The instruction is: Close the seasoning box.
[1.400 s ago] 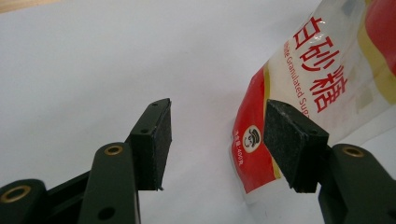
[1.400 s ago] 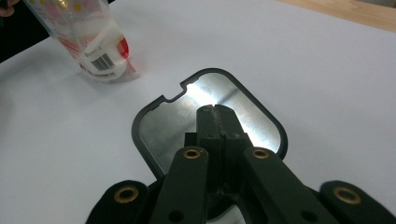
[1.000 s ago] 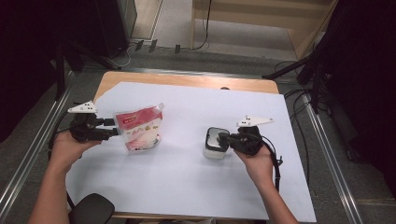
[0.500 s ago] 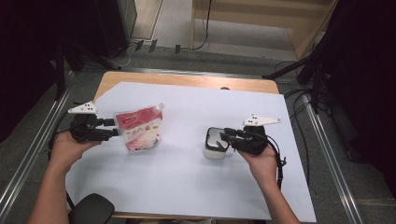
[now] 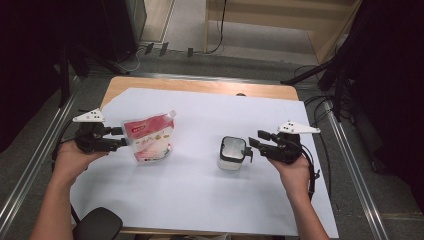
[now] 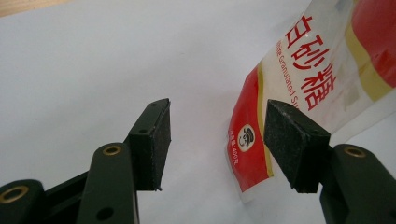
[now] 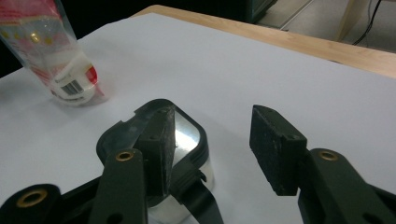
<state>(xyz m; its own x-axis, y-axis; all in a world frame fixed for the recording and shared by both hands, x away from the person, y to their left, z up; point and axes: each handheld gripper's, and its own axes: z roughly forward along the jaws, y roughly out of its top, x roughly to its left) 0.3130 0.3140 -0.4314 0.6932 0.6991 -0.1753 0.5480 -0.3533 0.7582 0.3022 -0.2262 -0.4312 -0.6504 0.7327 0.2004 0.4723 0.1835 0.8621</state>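
Red-and-clear sugar pouch (image 5: pixel 149 138) stands left of the lidded container (image 5: pixel 232 152) on the white sheet (image 5: pixel 200 200) | left gripper (image 5: pixel 118 138): jaws apart beside the pouch's edge, gripping nothing | right gripper (image 5: pixel 256 143): jaws apart, just right of the container | risk: we judge a one-sided nudge could topple the pouch or slide the container.

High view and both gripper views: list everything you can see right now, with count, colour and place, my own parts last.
sugar pouch: 1, red and white, left part of the sheet, by the left jaws
lidded container: 1, clear with a black-rimmed lid, right of centre
paper sheet: 1, white, covering the table
table: 1, wood
left hand-held gripper: 1, black, open beside the pouch
right hand-held gripper: 1, black, open beside the container
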